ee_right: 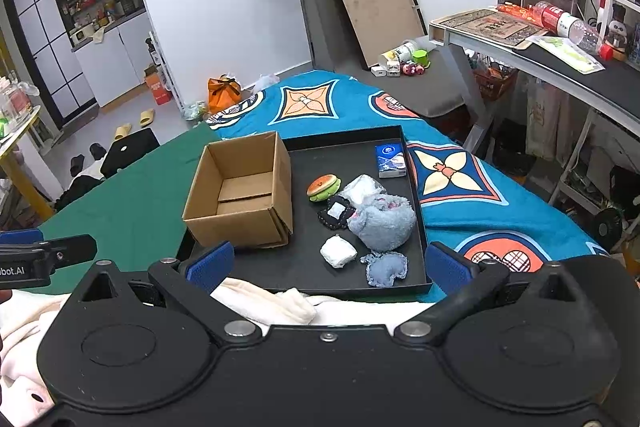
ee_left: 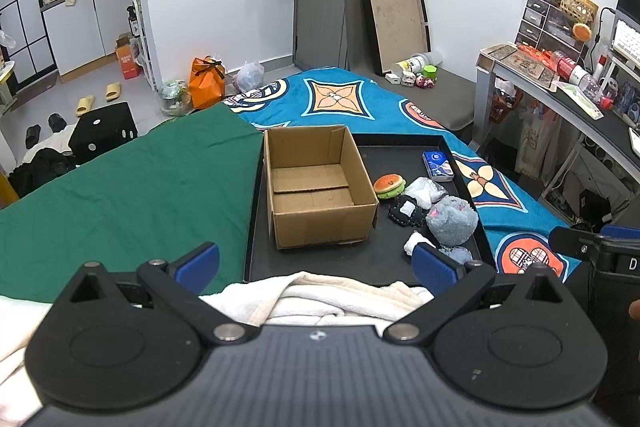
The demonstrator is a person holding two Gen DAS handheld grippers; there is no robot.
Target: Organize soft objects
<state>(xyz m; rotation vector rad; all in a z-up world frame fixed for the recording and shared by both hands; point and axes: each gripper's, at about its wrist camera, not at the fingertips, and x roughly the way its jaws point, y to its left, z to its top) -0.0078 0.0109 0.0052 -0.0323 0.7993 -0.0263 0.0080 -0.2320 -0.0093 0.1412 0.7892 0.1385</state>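
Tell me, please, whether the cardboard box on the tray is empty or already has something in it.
Empty. The box stands upright with its top open, and both views show only its bare cardboard floor; the soft toys lie outside it on the tray.

Matt cardboard box (ee_right: pixel 240 191), fluffy grey plush (ee_right: pixel 384 223)

open cardboard box (ee_right: pixel 240 191) sits on the shallow black tray (ee_right: pixel 360 147), left side; burger-shaped plush toy (ee_right: pixel 324 187) just right of it, blue tissue pack (ee_right: pixel 391 161) behind, fluffy grey plush (ee_right: pixel 382 223) in front.
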